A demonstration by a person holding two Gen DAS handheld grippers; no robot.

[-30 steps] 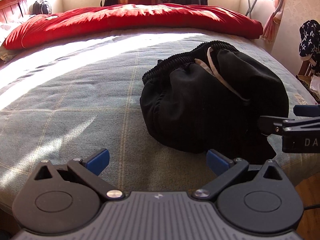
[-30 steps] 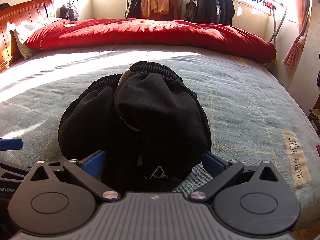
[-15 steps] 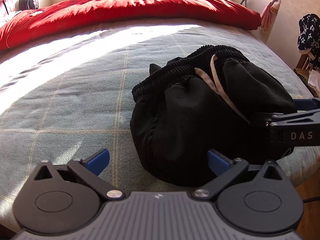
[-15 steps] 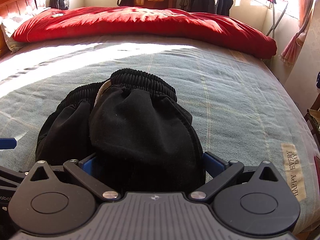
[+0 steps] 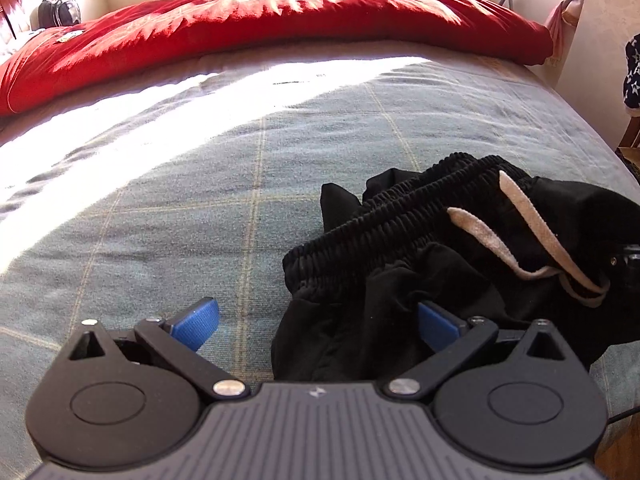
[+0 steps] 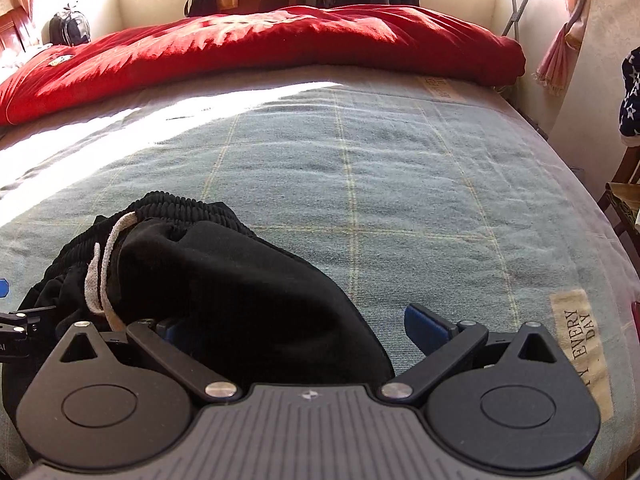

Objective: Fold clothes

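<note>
Crumpled black shorts (image 5: 400, 280) with a ribbed waistband and a pale drawstring (image 5: 532, 224) lie bunched on the grey-blue checked bedspread (image 5: 200, 184). My left gripper (image 5: 316, 322) is open, its blue pads wide apart, and the near left edge of the shorts lies between them. In the right wrist view the shorts (image 6: 240, 280) fill the lower left. My right gripper (image 6: 296, 330) is open too, with the right part of the shorts between its fingers and black cloth draped over the left pad. The right pad (image 6: 424, 328) shows bare.
A red duvet (image 5: 280, 24) lies rolled across the far side of the bed. Clothes hang on a rack behind it. The bed's right edge drops off near a star-patterned garment (image 6: 632, 96). A "HAPPY EVERY DAY" label (image 6: 580, 344) is sewn on the bedspread.
Both grippers have moved forward and down onto the shorts. The cloth now lies between each gripper's open fingers, and the bundle has shifted slightly.
</note>
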